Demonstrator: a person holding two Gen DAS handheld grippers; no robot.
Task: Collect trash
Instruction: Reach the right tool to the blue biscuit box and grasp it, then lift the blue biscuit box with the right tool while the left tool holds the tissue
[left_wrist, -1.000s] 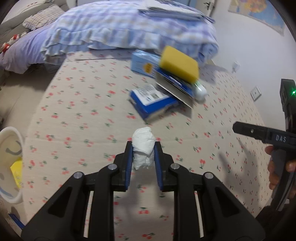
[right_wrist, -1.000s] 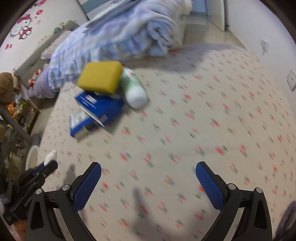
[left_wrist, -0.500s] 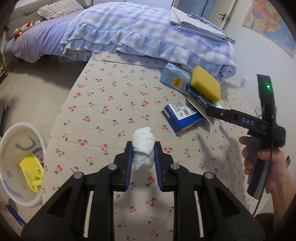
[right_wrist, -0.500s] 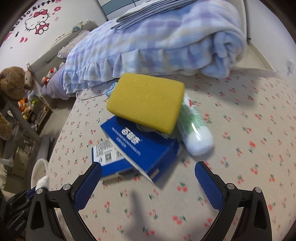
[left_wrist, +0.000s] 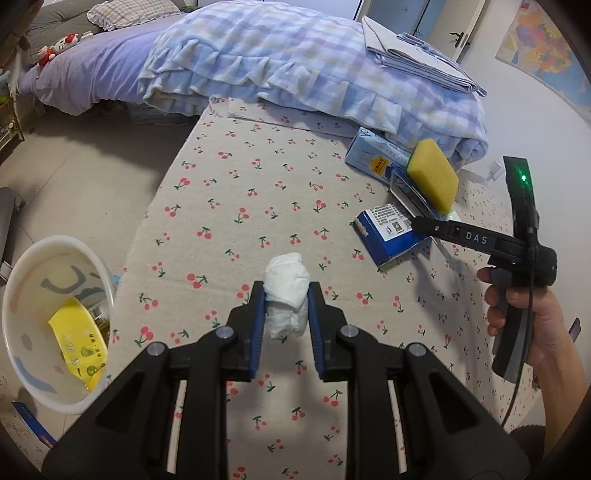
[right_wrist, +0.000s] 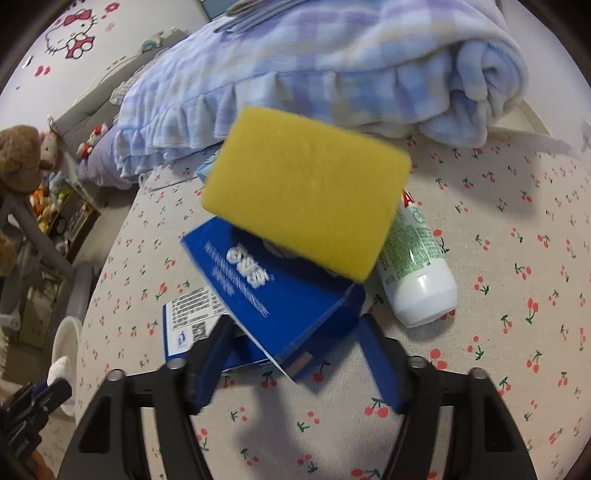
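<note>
My left gripper (left_wrist: 286, 295) is shut on a crumpled white tissue wad (left_wrist: 287, 291) and holds it above the cherry-print bed cover (left_wrist: 258, 192). A white trash bin (left_wrist: 22, 295) with a yellow wrapper (left_wrist: 79, 347) inside stands on the floor to its left. My right gripper (right_wrist: 291, 354) has its jaws half closed around the near end of an opened dark blue box (right_wrist: 280, 295); contact is blurred. A yellow sponge (right_wrist: 306, 206) rests on that box. The right gripper also shows in the left wrist view (left_wrist: 432, 225) at the blue box (left_wrist: 388, 232).
A white bottle with a green label (right_wrist: 417, 273) lies right of the box. A light blue carton (left_wrist: 373, 157) lies behind the sponge (left_wrist: 434, 179). A folded blue plaid blanket (left_wrist: 295, 62) fills the far end of the bed. Soft toys (right_wrist: 22, 158) stand at the left.
My right gripper moved forward to the blue box and its jaws narrowed around the box's end. My left gripper kept hold of the tissue and swung left, bringing the bin more into view.
</note>
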